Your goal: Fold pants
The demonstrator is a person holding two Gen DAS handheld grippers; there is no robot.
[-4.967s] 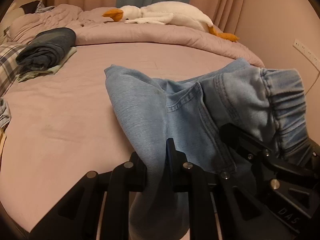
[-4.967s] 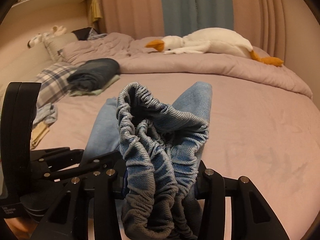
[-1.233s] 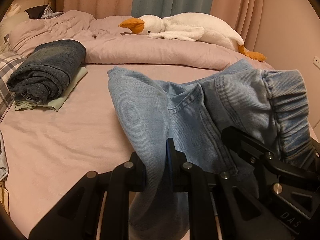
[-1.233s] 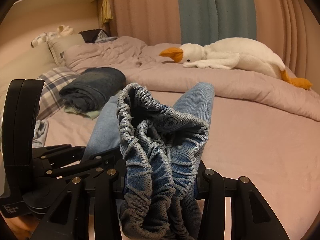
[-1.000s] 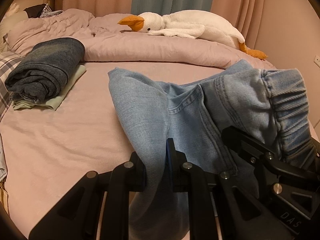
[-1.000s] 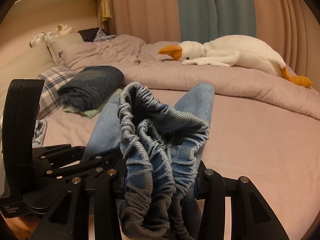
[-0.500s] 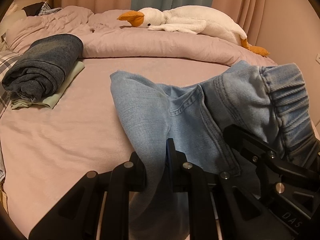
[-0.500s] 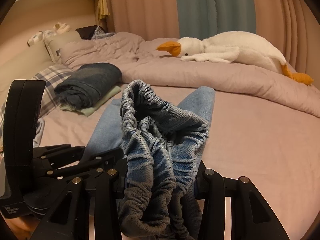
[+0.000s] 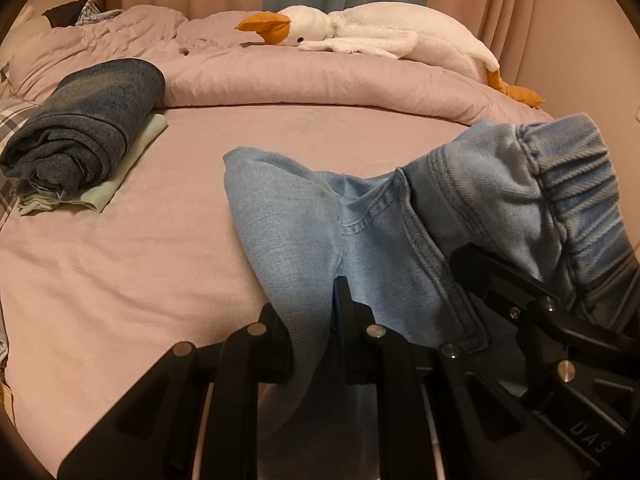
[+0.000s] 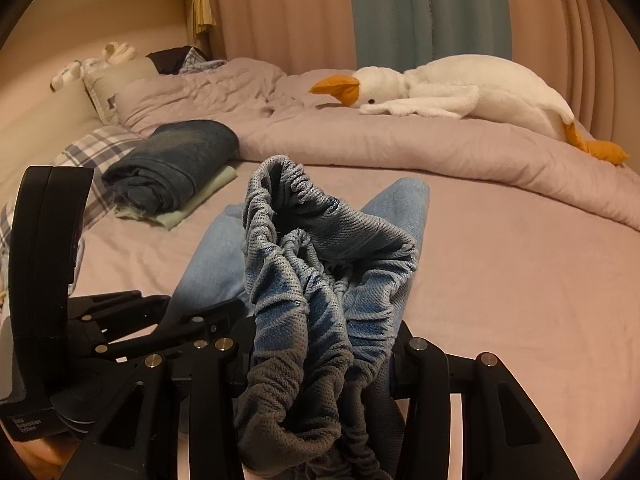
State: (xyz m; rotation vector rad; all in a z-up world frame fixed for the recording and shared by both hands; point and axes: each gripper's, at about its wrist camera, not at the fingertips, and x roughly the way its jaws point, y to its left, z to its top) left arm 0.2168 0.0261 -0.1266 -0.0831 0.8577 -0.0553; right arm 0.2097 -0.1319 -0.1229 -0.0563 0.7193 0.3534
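Light blue denim pants (image 9: pixel 304 232) with an elastic waistband (image 9: pixel 576 184) hang bunched over the pink bed (image 9: pixel 120 264). My left gripper (image 9: pixel 316 332) is shut on a fold of the pants' leg fabric at the bottom middle of the left wrist view. My right gripper (image 10: pixel 320 344) is shut on the gathered elastic waistband (image 10: pixel 320 280), which fills the gap between its fingers. The right gripper's black frame (image 9: pixel 540 320) shows at the right of the left wrist view, and the left gripper's frame (image 10: pixel 120 320) at the left of the right wrist view. The two grippers are close together.
A rolled dark blue garment (image 9: pixel 84 120) lies on a folded pale green one (image 9: pixel 132 160) at the left of the bed. A white goose plush (image 9: pixel 380 36) rests on the bunched pink duvet (image 9: pixel 300 84) at the back. A plaid pillow (image 10: pixel 92 148) is at the far left.
Both views have shifted slightly, with the bed, goose and dark roll drifting in frame. The grips on the pants are the same throughout.
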